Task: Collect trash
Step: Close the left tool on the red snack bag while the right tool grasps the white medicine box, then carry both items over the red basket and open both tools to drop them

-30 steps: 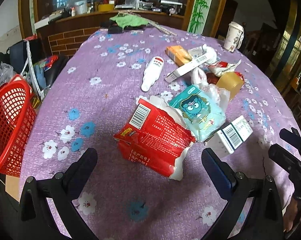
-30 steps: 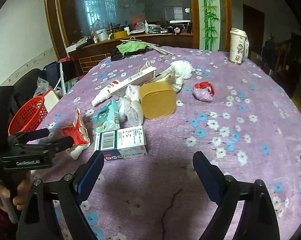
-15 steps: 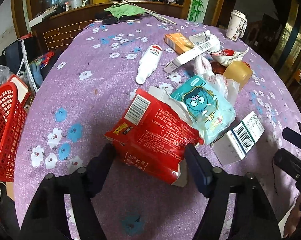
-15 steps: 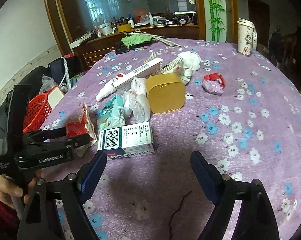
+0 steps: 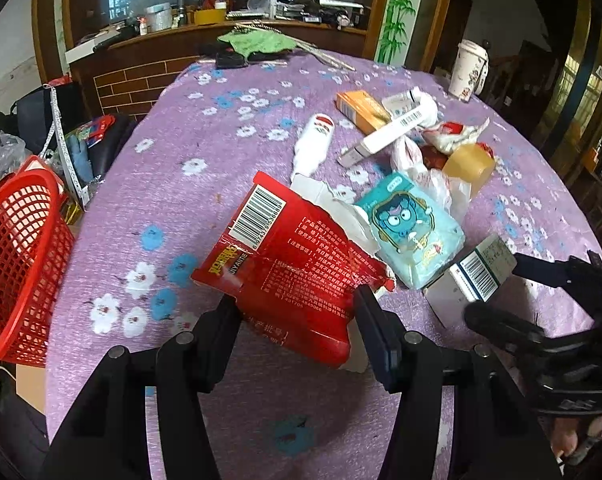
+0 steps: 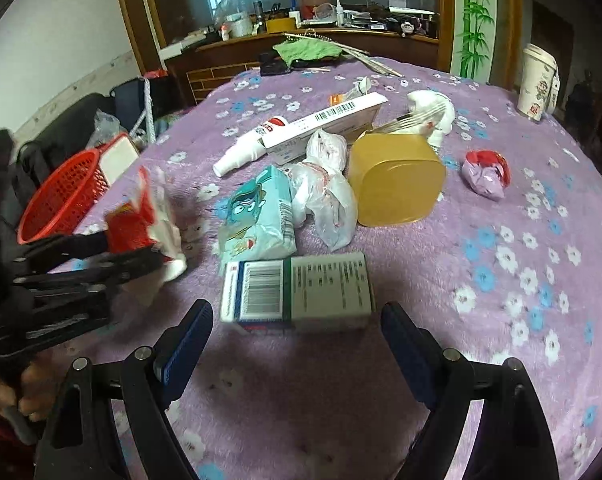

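Left wrist view: left tongs (image 5: 297,312) clamped on torn red packet (image 5: 289,264).

The torn red carton with its barcode (image 5: 289,264) looked like glossy printed card, its ripped edge showing matt white paper. The purple flowered tablecloth (image 5: 173,128) at the near left was a fuzzy, matt fleece. The red mesh basket (image 5: 17,256) at the far left was shiny moulded plastic. The pale blue cartoon tissue pack (image 5: 413,236) had a slick plastic film wrap, and the crumpled white bag (image 6: 329,188) beside it was thin, translucent plastic. The tan rounded tub (image 6: 397,176) looked smooth, semi-matt plastic. The green-and-white barcode box (image 6: 297,288) was matt card. The left gripper's (image 5: 297,316) black fingers (image 5: 377,328) looked like matt plastic.
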Motion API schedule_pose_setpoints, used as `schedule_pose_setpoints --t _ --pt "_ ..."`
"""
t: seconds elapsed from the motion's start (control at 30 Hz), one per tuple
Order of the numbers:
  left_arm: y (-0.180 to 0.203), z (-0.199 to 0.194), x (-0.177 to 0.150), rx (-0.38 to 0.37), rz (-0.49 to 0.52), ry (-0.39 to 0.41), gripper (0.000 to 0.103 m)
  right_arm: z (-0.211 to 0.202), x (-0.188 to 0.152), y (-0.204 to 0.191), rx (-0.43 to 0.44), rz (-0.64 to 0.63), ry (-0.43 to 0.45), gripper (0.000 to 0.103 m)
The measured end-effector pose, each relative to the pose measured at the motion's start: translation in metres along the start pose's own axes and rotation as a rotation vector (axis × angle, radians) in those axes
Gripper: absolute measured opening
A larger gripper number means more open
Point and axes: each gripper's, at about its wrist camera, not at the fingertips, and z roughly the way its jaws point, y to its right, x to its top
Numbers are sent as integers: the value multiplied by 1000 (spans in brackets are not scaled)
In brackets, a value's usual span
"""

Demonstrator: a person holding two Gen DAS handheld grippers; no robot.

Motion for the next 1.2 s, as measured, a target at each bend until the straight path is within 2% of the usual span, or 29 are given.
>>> schedule_pose_setpoints --t 0.07,0.1,0.27,0.37,0.53,0.67,0.77,0.93,1.07,1.17,1.2 --pt "-2 -5 1 12 4 20 56 5 1 0 -4 3 -10 88" --pt "-2 -8 2 20 5 31 56 6 2 0 -10 5 -13 82" --pt "-10 -23 5 39 -5 76 56 -1 0 -1 -34 -1 8 82" --pt "-24 -39 8 47 -25 103 56 -19 4 -4 -17 -6 31 81" --pt "-65 -69 13 118 -84 151 56 -48 32 -26 59 -38 87 82" --pt "-118 -89 12 221 -160 173 57 -50 70 -71 173 -84 99 82" --pt "-161 -93 6 290 -224 162 57 -38 101 -117 269 -131 89 82" --pt "-215 -89 -5 343 -310 143 57 -4 143 -188 399 -162 41 82" --pt "-243 -89 -9 377 -350 142 57 23 162 -233 479 -165 1 82" --pt "-256 -85 -10 366 -373 136 66 46 171 -257 509 -157 -29 84" --pt "-259 -86 -11 365 -378 137 74 52 174 -262 518 -149 -31 86"
